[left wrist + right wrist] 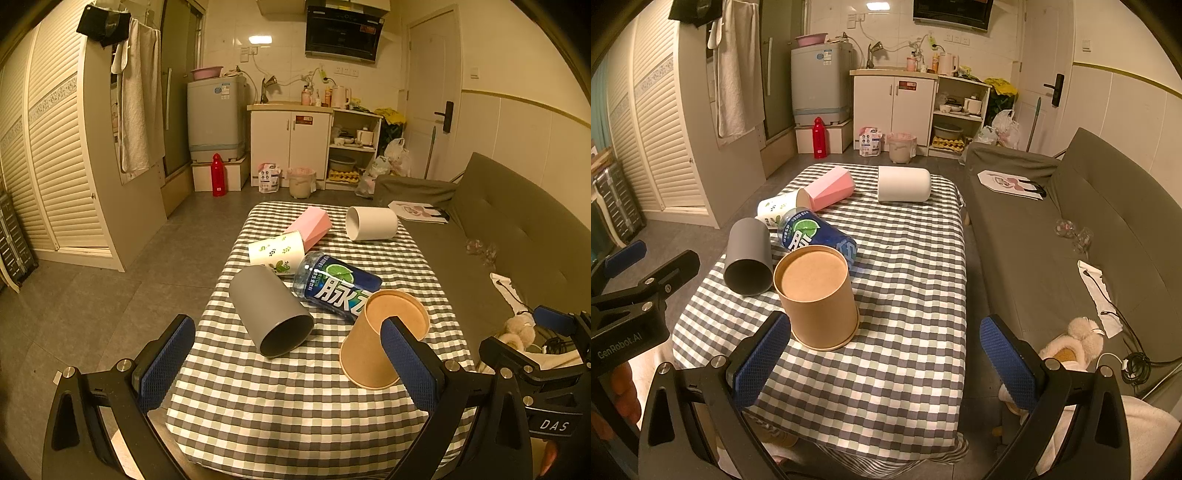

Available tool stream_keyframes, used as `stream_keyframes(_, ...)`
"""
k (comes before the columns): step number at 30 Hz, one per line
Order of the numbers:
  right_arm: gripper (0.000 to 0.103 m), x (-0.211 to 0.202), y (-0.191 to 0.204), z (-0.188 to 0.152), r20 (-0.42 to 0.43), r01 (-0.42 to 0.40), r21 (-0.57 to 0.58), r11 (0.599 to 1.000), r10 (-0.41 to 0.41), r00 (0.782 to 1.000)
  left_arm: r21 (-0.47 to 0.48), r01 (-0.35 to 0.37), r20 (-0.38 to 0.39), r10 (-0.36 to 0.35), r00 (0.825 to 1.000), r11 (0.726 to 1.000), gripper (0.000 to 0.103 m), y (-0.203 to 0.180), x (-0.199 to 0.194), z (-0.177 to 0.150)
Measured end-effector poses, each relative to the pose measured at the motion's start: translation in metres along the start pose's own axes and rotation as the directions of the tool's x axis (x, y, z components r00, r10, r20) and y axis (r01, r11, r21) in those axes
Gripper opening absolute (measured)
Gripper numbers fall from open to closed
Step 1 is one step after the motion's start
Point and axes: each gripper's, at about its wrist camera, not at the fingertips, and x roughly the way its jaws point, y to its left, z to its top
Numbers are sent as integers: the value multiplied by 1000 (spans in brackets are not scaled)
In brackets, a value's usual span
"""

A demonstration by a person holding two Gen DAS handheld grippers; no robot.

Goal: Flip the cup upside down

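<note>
Both tools [288,365] [882,362] spread wide — brown cup [817,299] inverted near tablecloth's [905,295] left edge.

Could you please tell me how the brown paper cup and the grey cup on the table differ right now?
The brown paper cup stands mouth-down with its flat base on top; the grey cup lies on its side, its open mouth toward the cameras. The paper cup is tan, the grey cup dark and matte. Both rest on the checkered tablecloth, untouched by either gripper.
</note>
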Motion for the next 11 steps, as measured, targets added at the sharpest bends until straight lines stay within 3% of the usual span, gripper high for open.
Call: stream_keyframes(11,103,0,1,0,0,-1,1,1000,1,1000,15,-5,21,5,1000,1000,103,4,-3,1)
